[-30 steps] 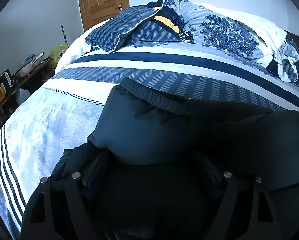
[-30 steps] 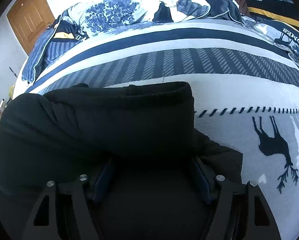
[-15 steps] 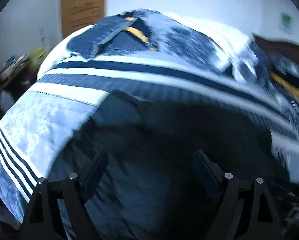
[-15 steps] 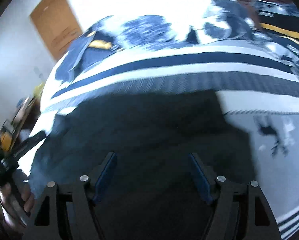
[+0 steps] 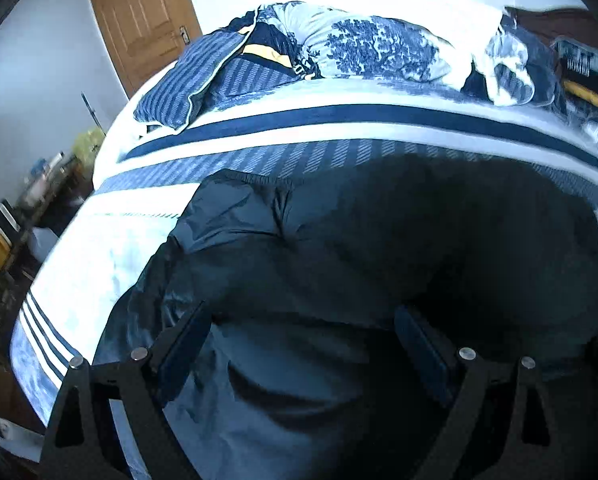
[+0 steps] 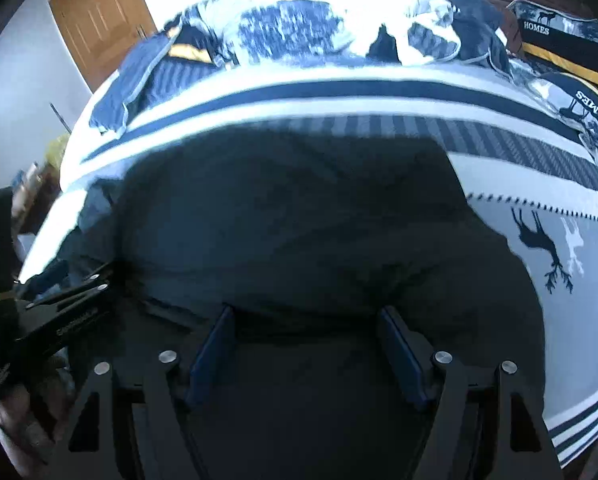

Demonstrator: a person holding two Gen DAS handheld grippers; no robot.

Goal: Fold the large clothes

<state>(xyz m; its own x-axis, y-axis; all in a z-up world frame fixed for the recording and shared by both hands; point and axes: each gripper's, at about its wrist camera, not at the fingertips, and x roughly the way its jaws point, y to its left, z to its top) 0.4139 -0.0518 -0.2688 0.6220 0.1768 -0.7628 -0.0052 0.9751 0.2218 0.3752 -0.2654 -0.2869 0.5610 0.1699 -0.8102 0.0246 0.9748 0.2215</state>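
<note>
A large dark garment (image 5: 339, 248) with an elastic band along its far edge lies folded on the striped bed cover; it also fills the middle of the right wrist view (image 6: 299, 220). My left gripper (image 5: 303, 320) is open and hovers over the garment's near left part, with nothing between its fingers. My right gripper (image 6: 307, 320) is open over the garment's near edge, also empty. The left gripper also shows at the left edge of the right wrist view (image 6: 67, 300).
The bed cover (image 5: 339, 136) is blue and white striped, with deer prints on the right (image 6: 539, 240). A heap of bedding and pillows (image 5: 359, 48) lies at the far side. A wooden door (image 5: 143, 20) and a cluttered side table (image 5: 27, 208) stand at the left.
Both grippers have let go of the garment's far fold and pulled back and up. The garment now lies flat on the bed, folded over.
</note>
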